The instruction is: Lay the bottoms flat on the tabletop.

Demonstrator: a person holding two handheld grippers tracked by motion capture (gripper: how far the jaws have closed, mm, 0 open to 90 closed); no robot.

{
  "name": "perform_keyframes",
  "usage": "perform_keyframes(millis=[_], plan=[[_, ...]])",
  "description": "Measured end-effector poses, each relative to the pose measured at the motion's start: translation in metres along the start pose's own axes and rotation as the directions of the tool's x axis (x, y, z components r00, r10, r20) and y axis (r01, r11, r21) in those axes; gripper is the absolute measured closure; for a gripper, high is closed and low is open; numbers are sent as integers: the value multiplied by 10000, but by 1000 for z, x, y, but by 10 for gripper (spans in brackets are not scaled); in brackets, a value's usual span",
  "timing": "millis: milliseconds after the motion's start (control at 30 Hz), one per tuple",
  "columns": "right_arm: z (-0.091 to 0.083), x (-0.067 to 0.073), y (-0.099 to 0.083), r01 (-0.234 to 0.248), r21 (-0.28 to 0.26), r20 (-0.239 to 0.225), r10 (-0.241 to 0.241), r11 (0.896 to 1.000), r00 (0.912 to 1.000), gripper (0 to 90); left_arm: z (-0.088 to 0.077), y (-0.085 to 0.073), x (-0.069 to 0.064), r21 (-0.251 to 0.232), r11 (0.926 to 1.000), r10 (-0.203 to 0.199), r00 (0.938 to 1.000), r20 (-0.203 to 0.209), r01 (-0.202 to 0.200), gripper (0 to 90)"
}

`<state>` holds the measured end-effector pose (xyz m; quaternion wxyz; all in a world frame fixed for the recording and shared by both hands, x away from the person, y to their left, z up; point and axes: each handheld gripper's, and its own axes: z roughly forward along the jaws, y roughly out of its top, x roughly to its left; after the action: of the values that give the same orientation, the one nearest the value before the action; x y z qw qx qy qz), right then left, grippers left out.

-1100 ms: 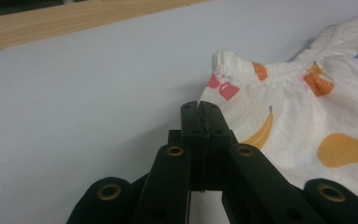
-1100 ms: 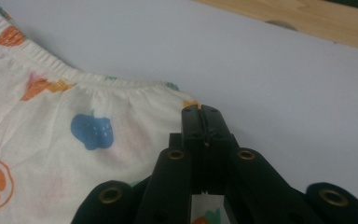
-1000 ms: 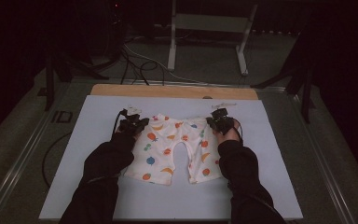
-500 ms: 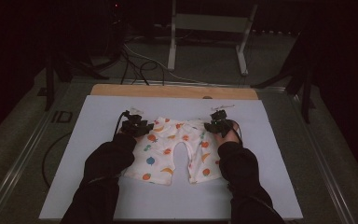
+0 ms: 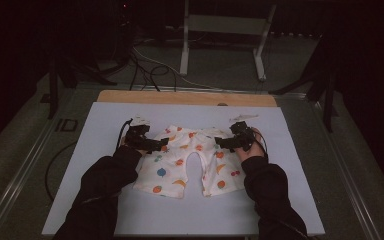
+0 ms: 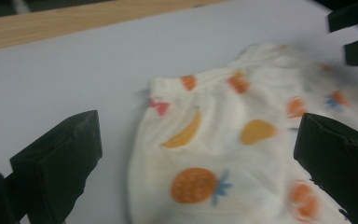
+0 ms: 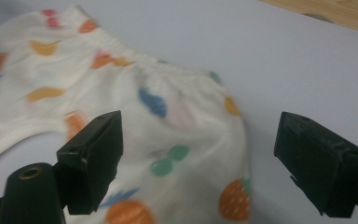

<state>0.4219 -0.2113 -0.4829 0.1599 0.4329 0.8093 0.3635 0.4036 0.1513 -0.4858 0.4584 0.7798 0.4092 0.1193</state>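
Small white pants [image 5: 187, 160] with a fruit print lie flat on the pale board [image 5: 290, 190], waistband at the far side. My left gripper [image 5: 159, 144] hovers over the waistband's left corner, and my right gripper [image 5: 223, 144] hovers over its right corner. In the left gripper view the left gripper [image 6: 198, 140] has its jaws wide apart above the cloth [image 6: 223, 154], pressing nothing. The right gripper [image 7: 200, 149] likewise stands wide above the cloth [image 7: 177, 126]. Both pairs of jaws have just been opening, with the cloth lying loose below them. The right gripper's jaws [image 6: 356, 32] appear far off.
A wooden strip [image 5: 185, 97] runs along the board's far edge. Beyond it stand a metal frame [image 5: 225, 45] and cables [image 5: 145, 70] on the floor. A cable [image 5: 55, 165] lies left of the board. Two small white scraps [image 5: 242, 118] rest near the far side.
Both grippers have let go of the waistband corners and drawn back slightly toward the person. The pants stay spread flat where they were.
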Motion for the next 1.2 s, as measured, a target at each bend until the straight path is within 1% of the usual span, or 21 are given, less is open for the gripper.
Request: perform_keyframes(millis=[67, 133, 200, 267, 300, 333, 400, 533, 567, 600, 633, 667, 700, 767, 800, 867, 933, 1000, 1067, 1133, 1200], plan=[[-7, 4, -2, 149, -19, -43, -149, 9999, 9999, 160, -7, -2, -5, -40, 9998, 204, 9998, 80, -203, 12], [-15, 8, -7, 61, -221, -314, -68, 9997, 9995, 164, -14, -6, -10, -47, 9991, 413, 9989, 208, -412, 11], [-22, 11, -12, 81, -288, -398, -93, 9996, 9992, 164, -22, -10, -13, -156, 9992, 384, 9987, 328, -379, 11], [-30, 15, -22, -112, -351, -853, 81, 9993, 9963, 160, -28, -15, -15, -257, 9990, 379, 9984, 417, -369, 11], [-33, 17, -26, 91, -280, -898, -116, 9996, 9959, 169, -32, -17, -17, -289, 9986, 451, 9980, 451, -438, 11], [-36, 21, -31, 243, -178, -714, -255, 9995, 9971, 195, -36, -21, -18, -301, 9985, 476, 9975, 515, -461, 11], [-44, 25, -44, 329, -128, -692, -337, 9994, 9970, 261, -43, -26, -20, -387, 9984, 433, 9974, 580, -411, 11], [-60, 30, -71, 84, 126, -176, -82, 9999, 9998, 368, -56, -33, -25, -573, 9978, 368, 9968, 705, -328, 9], [-63, 30, -76, 60, 169, -152, -57, 9998, 9999, 400, -60, -34, -27, -581, 9975, 440, 9967, 682, -400, 7], [-63, 30, -76, 60, 169, -152, -57, 9998, 9999, 400, -60, -34, -27, -581, 9975, 440, 9967, 682, -400, 7], [-68, 31, -83, -48, 330, 11, 48, 9994, 10000, 434, -67, -37, -29, -665, 9966, 526, 9965, 650, -482, 7], [-76, 31, -95, -92, 547, 277, 77, 9985, 9996, 498, -70, -37, -30, -691, 9965, 516, 9964, 678, -469, 7], [-80, 31, -100, -158, 724, 591, 116, 9973, 9982, 513, -73, -38, -30, -711, 9965, 486, 9963, 711, -435, 7], [-87, 31, -112, -454, 829, 530, 411, 9955, 9977, 562, -79, -39, -32, -788, 9960, 479, 9963, 719, -422, 7], [-87, 31, -112, -454, 829, 530, 411, 9955, 9977, 562, -79, -39, -32, -788, 9960, 479, 9963, 719, -422, 7], [-88, 31, -124, -427, 1258, 779, 330, 9911, 9964, 600, -87, -43, -34, -828, 9955, 520, 9963, 686, -462, 7], [-90, 31, -125, -663, 1251, 823, 562, 9899, 9950, 662, -91, -48, -35, -816, 9956, 512, 9964, 672, -456, 7], [-91, 35, -124, -354, 1400, 905, 229, 9895, 9956, 770, -94, -53, -36, -739, 9960, 548, 9964, 646, -500, 7], [-90, 40, -123, -182, 1480, 853, 56, 9888, 9963, 870, -98, -58, -37, -749, 9959, 553, 9962, 666, -503, 7], [-91, 42, -121, 16, 1591, 847, -153, 9873, 9963, 886, -103, -65, -37, -773, 9962, 458, 9967, 676, -406, 7], [-94, 43, -121, -213, 1576, 777, 91, 9873, 9969, 889, -107, -71, -36, -785, 9965, 347, 9971, 684, -293, 7]])
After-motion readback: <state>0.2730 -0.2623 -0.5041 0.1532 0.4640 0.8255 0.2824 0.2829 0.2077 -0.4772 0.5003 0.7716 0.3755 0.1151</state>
